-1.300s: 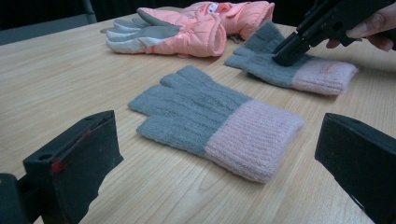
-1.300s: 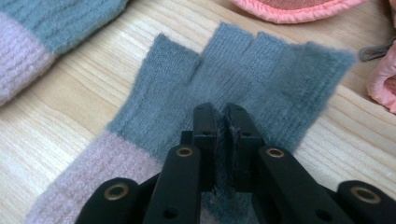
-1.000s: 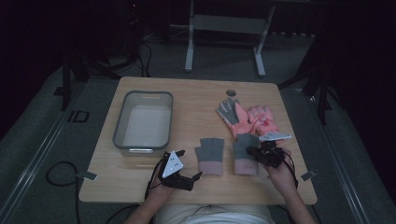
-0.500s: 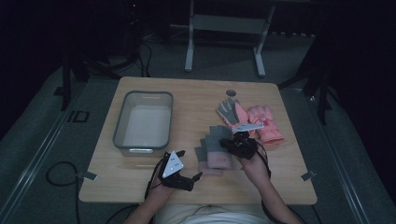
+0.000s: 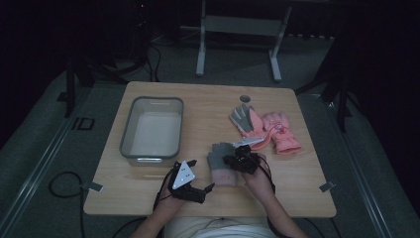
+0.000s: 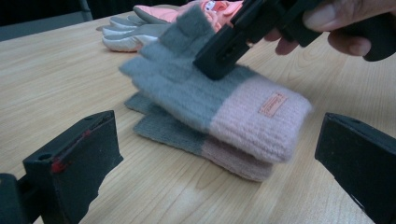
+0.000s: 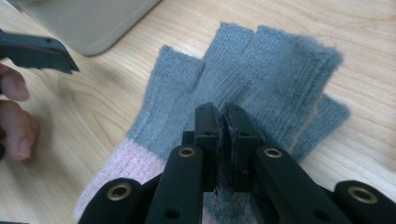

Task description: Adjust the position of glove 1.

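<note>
Right tool (image 7: 223,122) clamped on grey-pink glove (image 7: 261,65).

Left gripper (image 5: 210,187) jaws wide apart, right gripper (image 7: 223,122) clamped tight

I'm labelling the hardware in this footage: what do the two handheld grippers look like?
Both are black. The left gripper carries a light grey three-cornered plate and has blocky square jaws, one with a red mark. The right gripper has brass-coloured rivets on its arms. Dark cables trail from each towards the person.
</note>
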